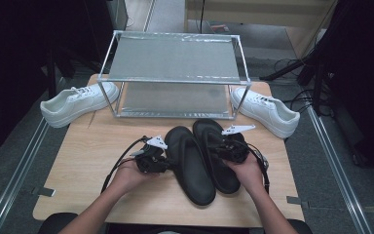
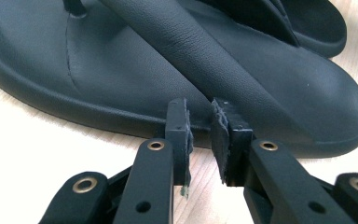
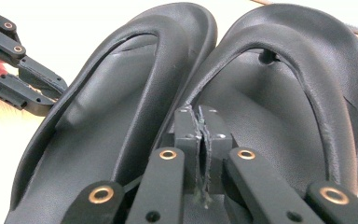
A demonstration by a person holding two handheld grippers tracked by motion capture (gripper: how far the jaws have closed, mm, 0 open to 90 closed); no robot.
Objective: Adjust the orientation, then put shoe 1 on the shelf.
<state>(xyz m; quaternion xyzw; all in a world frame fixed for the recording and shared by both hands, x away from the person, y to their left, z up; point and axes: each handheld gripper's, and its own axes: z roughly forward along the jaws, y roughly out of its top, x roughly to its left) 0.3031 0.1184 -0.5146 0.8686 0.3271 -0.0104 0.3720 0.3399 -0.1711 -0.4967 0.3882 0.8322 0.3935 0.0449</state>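
Note:
Two black flip-flop sandals lie side by side on the wooden table (image 1: 90, 161). The left gripper (image 1: 168, 165) sits at the outer rim of the left sandal (image 1: 190, 165). In the left gripper view the left gripper (image 2: 200, 116) has a narrow gap between its jaws, which touch the left sandal (image 2: 121, 70) where its strap meets the sole; nothing is pinched. The right gripper (image 1: 219, 146) lies over the right sandal (image 1: 224, 178). Its pads are pressed together in the right gripper view, where the right gripper (image 3: 199, 114) rests against the lower end of the right sandal's (image 3: 284, 93) strap.
A metal-framed two-level rack (image 1: 175, 58) stands at the table's far side. One white sneaker (image 1: 78, 102) lies to the rack's left and another white sneaker (image 1: 268, 109) to its right. Bare wood shows at the table's front and left.

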